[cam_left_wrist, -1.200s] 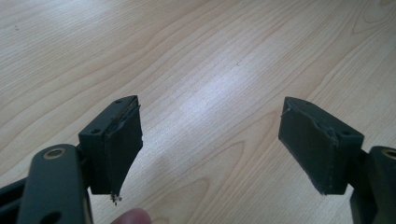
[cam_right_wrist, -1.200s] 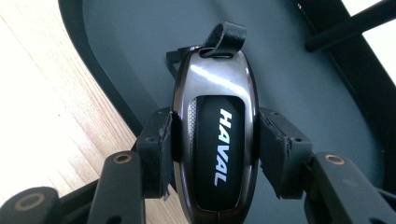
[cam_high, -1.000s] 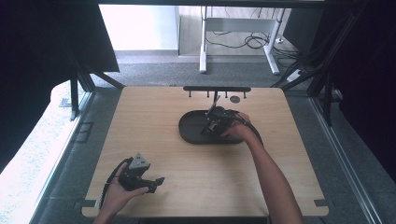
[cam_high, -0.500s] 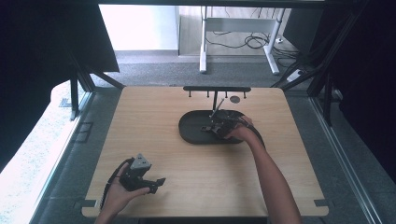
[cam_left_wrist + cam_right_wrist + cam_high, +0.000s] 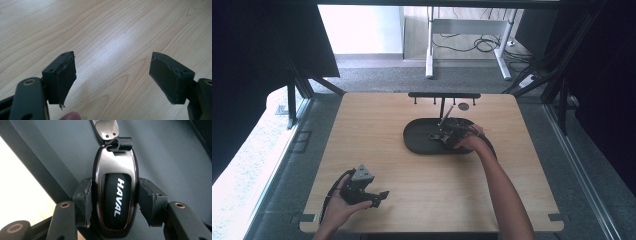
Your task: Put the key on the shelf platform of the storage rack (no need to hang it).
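Over the tray (image 5: 417, 142), the right tool (image 5: 113, 202) is clamped across a key fob (image 5: 115, 195), its long axis along the jaws; the left tool (image 5: 112, 80), well apart on the tabletop (image 5: 377, 125), gapes empty.

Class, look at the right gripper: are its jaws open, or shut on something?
Shut: the right gripper has both pads pressed against the sides of the HAVAL key fob, above the dark tray.

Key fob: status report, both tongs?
Right tongs shut on key fob over dark tray. Left tongs open, empty. Nothing in the way.
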A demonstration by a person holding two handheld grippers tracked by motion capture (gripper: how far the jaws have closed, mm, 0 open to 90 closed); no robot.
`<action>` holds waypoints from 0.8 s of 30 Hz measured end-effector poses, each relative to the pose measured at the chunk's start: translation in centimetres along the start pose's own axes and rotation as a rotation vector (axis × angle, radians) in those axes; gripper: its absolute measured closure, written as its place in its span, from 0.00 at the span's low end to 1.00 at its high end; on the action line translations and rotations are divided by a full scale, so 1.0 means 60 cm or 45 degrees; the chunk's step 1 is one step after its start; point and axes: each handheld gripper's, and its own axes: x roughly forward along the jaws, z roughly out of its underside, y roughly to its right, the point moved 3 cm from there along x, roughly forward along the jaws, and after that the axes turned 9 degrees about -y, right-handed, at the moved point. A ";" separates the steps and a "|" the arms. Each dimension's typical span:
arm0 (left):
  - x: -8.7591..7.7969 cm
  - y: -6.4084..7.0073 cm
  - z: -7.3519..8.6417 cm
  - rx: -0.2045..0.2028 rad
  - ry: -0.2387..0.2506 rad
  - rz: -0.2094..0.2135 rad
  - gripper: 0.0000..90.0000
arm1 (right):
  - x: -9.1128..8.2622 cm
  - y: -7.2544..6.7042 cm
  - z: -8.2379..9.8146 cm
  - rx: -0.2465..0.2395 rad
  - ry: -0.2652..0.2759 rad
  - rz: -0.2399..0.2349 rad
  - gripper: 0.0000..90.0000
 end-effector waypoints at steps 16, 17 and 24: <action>-0.006 -0.003 0.001 -0.008 0.012 -0.002 0.24 | -0.027 -0.007 0.003 0.020 0.083 0.017 0.43; -0.006 -0.004 0.001 -0.008 0.012 -0.002 0.24 | -0.030 -0.009 0.003 0.027 0.094 0.011 0.43; -0.005 -0.003 0.000 -0.009 0.012 -0.007 0.24 | -0.055 -0.027 0.006 0.019 0.188 0.031 0.42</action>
